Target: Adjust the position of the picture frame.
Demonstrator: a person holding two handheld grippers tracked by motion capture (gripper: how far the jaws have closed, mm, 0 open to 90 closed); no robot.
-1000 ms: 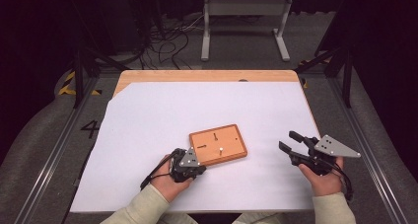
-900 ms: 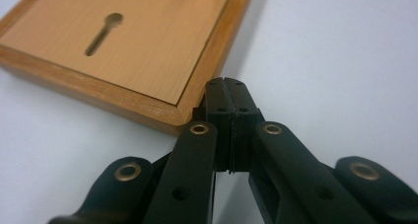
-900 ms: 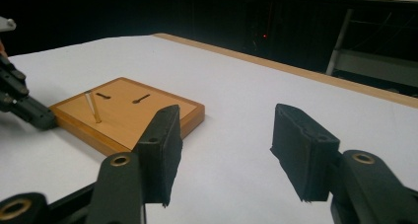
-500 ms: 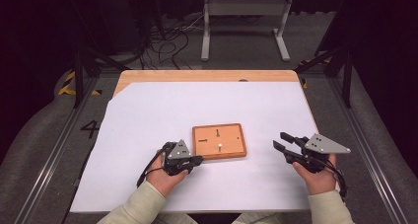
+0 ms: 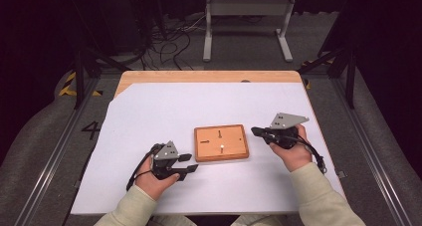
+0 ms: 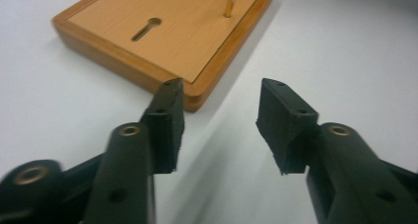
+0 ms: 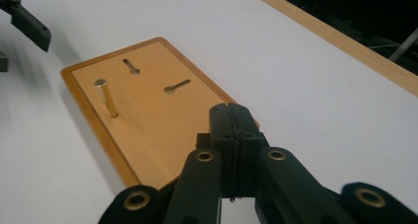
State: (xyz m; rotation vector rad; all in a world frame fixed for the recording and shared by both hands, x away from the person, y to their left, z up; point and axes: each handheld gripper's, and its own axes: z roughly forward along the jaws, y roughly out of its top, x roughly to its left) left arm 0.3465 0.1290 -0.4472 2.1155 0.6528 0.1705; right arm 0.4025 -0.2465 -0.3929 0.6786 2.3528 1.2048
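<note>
1. Wooden board [image 5: 221, 143] lies flat on the white sheet [image 5: 149, 116] covering the bench [image 5: 209, 76], roughly mid-bench, nearer the person's edge.
2. Board's long axis runs left-right across the bench; a brass pin [image 7: 107, 97] stands upright in it, w/ two keyhole slots [image 7: 177, 86] beside the pin.
3. Left gripper [image 5: 188, 164] sits just off the board's near-left corner; its jaws have just been opening and stand apart, nothing between them.
4. From those jaws the board lies ahead, to the right, corner close to one pad [image 6: 167, 120] – looks just clear.
5. Right gripper [image 5: 256, 131] hovers just off the board's right end, jaws pressed together, empty, pointing at the board.
6. Both are close; my guess is the left is set to take the corner.
</note>
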